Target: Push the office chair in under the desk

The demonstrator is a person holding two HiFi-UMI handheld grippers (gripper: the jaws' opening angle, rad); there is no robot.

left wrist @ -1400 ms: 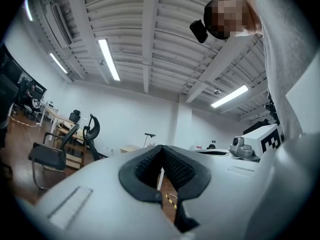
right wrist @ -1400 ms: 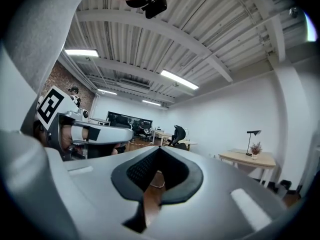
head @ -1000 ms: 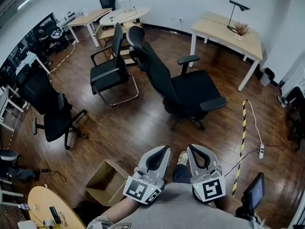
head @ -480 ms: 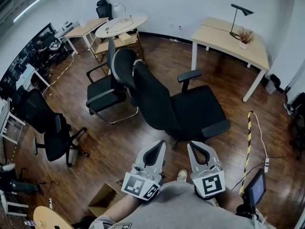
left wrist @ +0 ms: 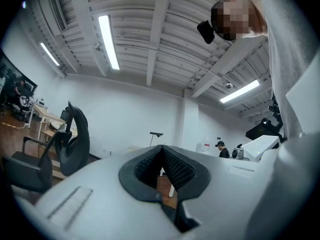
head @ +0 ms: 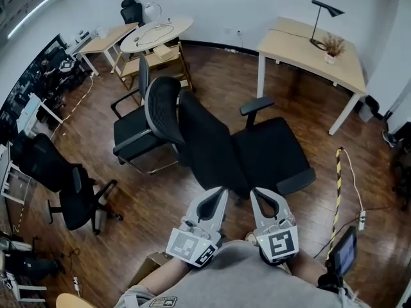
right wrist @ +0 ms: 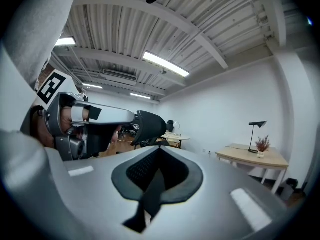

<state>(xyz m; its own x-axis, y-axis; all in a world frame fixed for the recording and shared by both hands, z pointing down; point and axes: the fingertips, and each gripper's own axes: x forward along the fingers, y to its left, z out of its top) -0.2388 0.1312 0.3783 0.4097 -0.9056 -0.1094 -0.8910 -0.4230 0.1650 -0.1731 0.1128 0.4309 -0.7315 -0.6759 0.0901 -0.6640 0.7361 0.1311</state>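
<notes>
Head view: closed in on office chair (head: 212,143), brought just ahead of left gripper (head: 217,194) and right gripper (head: 258,196), both clamped shut, holding nothing. Found well apart from desk (head: 308,43); not yet pushed.

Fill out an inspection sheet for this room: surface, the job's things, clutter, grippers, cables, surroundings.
Surface: dark wooden floor.
Job's things: black office chair stands out from the desk, with its backrest toward the person; not yet under the desk.
Clutter: lamp and small plant on the desk.
Grippers: left gripper and right gripper are both shut and empty, close behind the backrest; contact cannot be told.
Cables: white cable with power strip beside a yellow-black strip, right of the chair.
Surroundings: sled-base chair, wheeled chair, round table, white walls.
</notes>
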